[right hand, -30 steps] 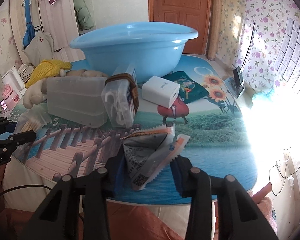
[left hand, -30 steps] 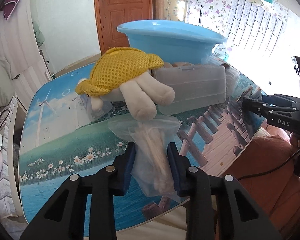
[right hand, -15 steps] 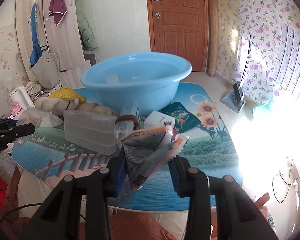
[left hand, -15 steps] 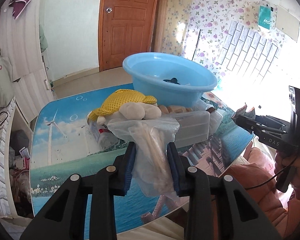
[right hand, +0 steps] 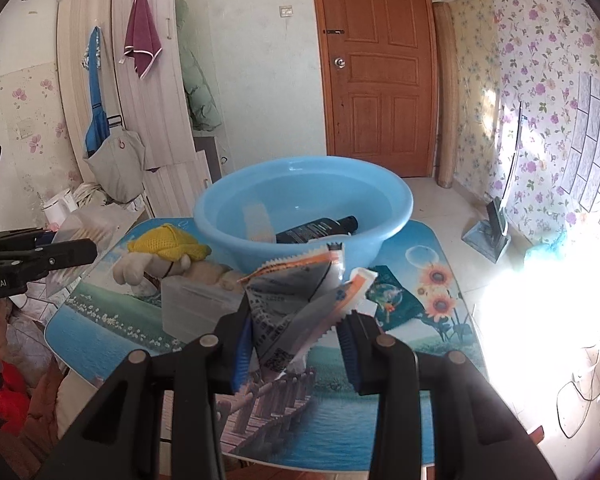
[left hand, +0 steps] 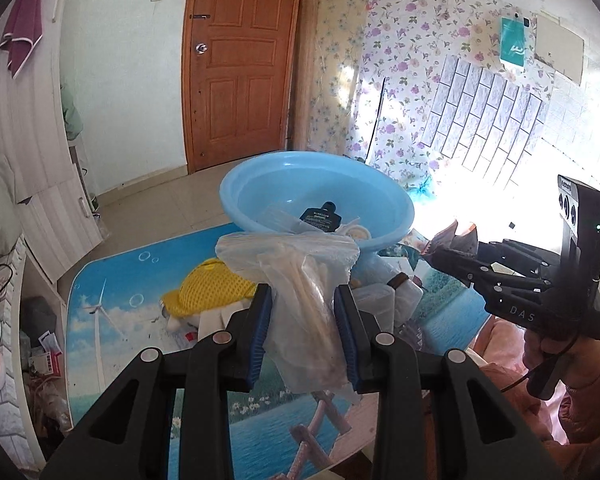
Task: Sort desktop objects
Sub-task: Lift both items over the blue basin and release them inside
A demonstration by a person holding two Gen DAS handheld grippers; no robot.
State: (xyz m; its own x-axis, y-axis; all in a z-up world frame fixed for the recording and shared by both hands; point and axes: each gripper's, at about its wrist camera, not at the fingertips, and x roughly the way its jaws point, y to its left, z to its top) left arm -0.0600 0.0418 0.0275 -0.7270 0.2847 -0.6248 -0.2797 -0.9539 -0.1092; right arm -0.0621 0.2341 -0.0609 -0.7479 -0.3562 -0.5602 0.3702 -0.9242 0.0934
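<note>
The left gripper [left hand: 303,330] is clamped on a clear plastic bag of wooden sticks [left hand: 306,300], held above the worktop [left hand: 112,320]. Its view alone looks onto the bottle's black cap [left hand: 327,207] in the blue basin [left hand: 260,184]. The right gripper [right hand: 296,340] is clenched on crumpled sachet packets [right hand: 300,300]. Only the right view shows the sunflower corner of the worktop [right hand: 440,300] and the clear plastic box [right hand: 196,304] whole, near the yellow-capped plush toy [right hand: 168,256].

Room: brown panelled door [right hand: 376,68], pale green wall [right hand: 252,60], floral wallpaper [right hand: 540,60], tiled floor [right hand: 440,200], maroon towel [right hand: 142,38] on white wardrobe [right hand: 156,80], bright daylight from the right.
</note>
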